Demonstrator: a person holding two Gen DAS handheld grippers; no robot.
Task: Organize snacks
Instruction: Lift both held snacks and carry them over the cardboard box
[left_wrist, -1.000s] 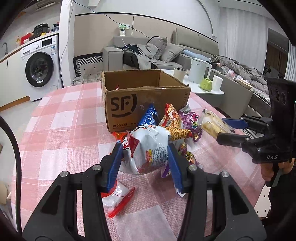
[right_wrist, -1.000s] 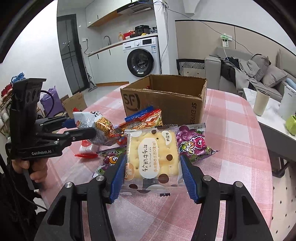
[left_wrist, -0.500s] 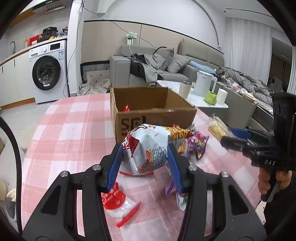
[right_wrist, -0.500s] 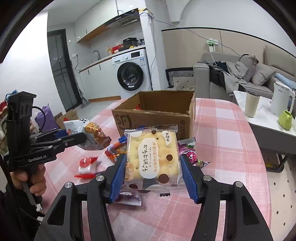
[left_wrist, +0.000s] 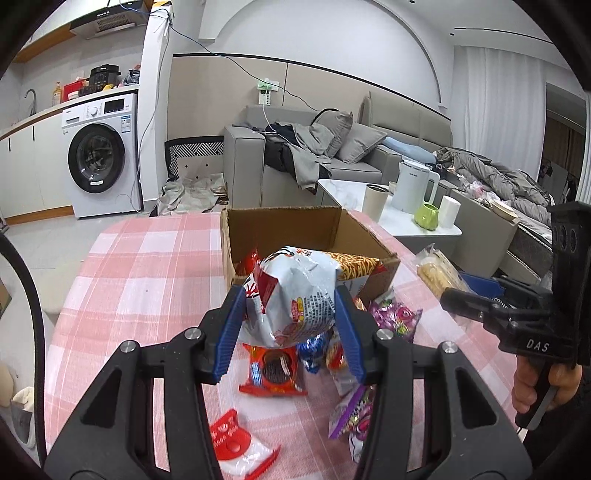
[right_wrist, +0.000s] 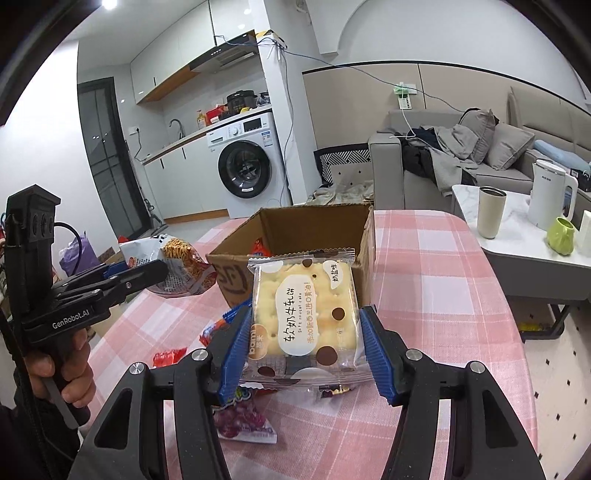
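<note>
Above the checked desk (left_wrist: 147, 280), left claw (left_wrist: 290, 325) is clenched on a white chip bag (left_wrist: 295, 295), right claw (right_wrist: 301, 347) on a nougat cracker pack (right_wrist: 304, 317), both held before the open cardboard box (right_wrist: 365, 240).

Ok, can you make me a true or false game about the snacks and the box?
1. The left gripper holds a white crisp bag. True.
2. The right gripper is empty. False: it clamps a yellow nougat cake packet.
3. The cardboard box is closed. False: it is open on top.
4. A red biscuit packet lies on the checked tablecloth. True.
</note>
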